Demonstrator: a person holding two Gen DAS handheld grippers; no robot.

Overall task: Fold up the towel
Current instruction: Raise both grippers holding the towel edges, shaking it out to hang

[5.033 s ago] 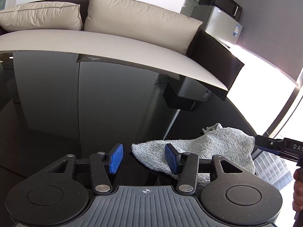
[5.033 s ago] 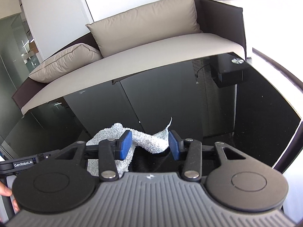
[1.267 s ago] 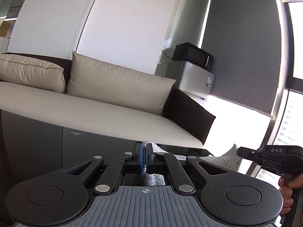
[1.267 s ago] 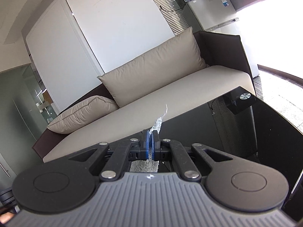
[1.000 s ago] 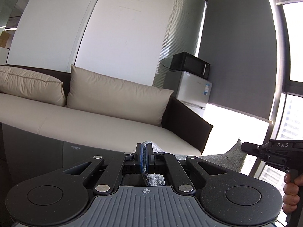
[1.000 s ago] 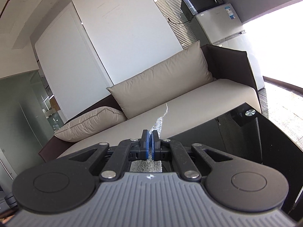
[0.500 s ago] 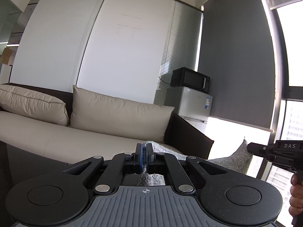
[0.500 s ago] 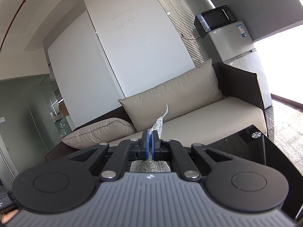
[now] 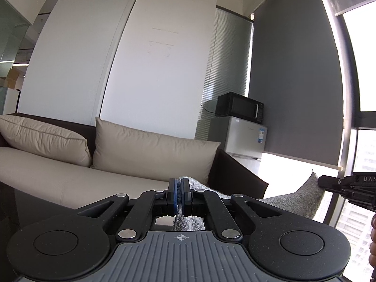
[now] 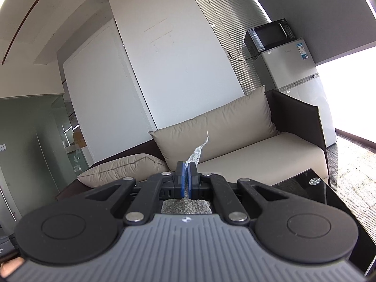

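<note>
A grey terry towel [image 9: 298, 198] hangs in the air, stretched between both grippers. My left gripper [image 9: 179, 193] is shut on one corner of it, with cloth showing between and below the blue pads. My right gripper [image 10: 187, 179] is shut on another corner [image 10: 198, 151], which sticks up above the pads; more cloth [image 10: 185, 206] hangs below. In the left wrist view the right gripper [image 9: 347, 188] shows at the right edge, gripping the towel's far corner. Most of the towel hangs out of sight below.
A beige sofa [image 9: 70, 181] with two cushions stands ahead. A black glass table [image 10: 305, 188] lies below at the right. A fridge [image 10: 298, 77] with a microwave [image 10: 270, 35] on top stands in the corner by a bright window.
Both grippers shut on the towel's corners and lifted it off the table. Over the last second both kept rising, so the views tilt up toward the wall and the table drops out of sight.
</note>
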